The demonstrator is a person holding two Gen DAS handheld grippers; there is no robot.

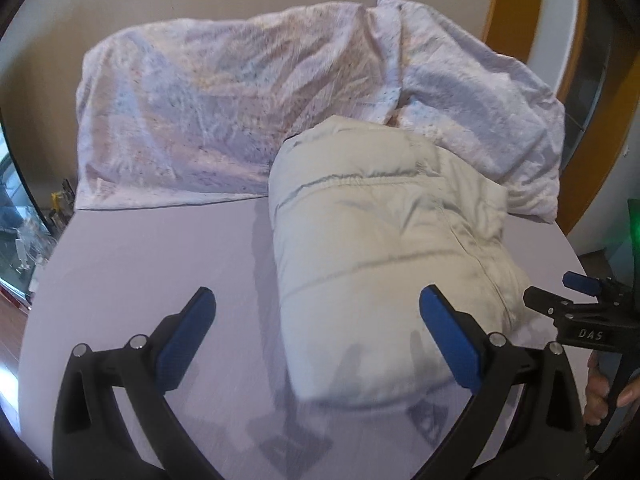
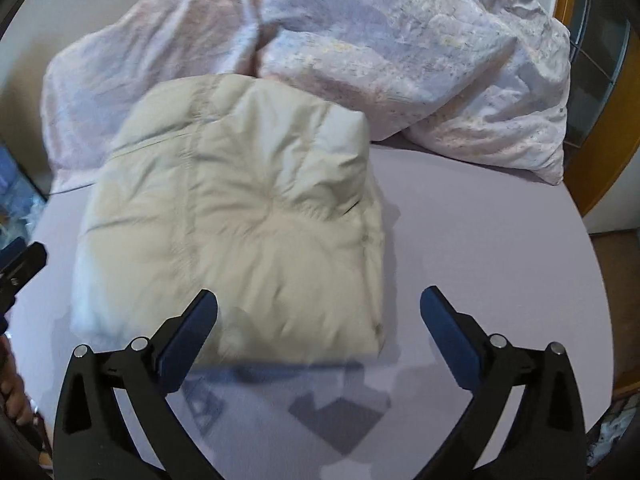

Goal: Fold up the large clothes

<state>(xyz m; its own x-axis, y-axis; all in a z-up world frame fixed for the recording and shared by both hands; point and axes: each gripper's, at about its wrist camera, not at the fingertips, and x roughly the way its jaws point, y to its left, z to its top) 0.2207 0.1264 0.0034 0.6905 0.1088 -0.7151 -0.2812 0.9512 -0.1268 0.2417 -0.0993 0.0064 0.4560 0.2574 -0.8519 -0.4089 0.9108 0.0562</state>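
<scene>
- Beige padded jacket (image 1: 384,248), folded, lies mid-bed (image 1: 140,264), its far end against the duvet (image 1: 208,112) along the far edge.
- Left hand-held gripper (image 1: 318,336) wide, empty.
- Right hand-held gripper (image 2: 318,336) wide, empty.

Jacket (image 2: 240,216): plain cream-beige, quilted stitch lines.
Bed sheet (image 1: 224,116): white-lilac with fine multicoloured speckles, at 12 o'clock from the jacket.
Table (image 2: 500,264): uniform pale lilac.
Left gripper (image 1: 316,336): black frame, blue pads.
Right gripper (image 2: 318,336): black frame, blue pads.
Door frame (image 1: 508,8): orange-yellow, at 2 o'clock.
</scene>
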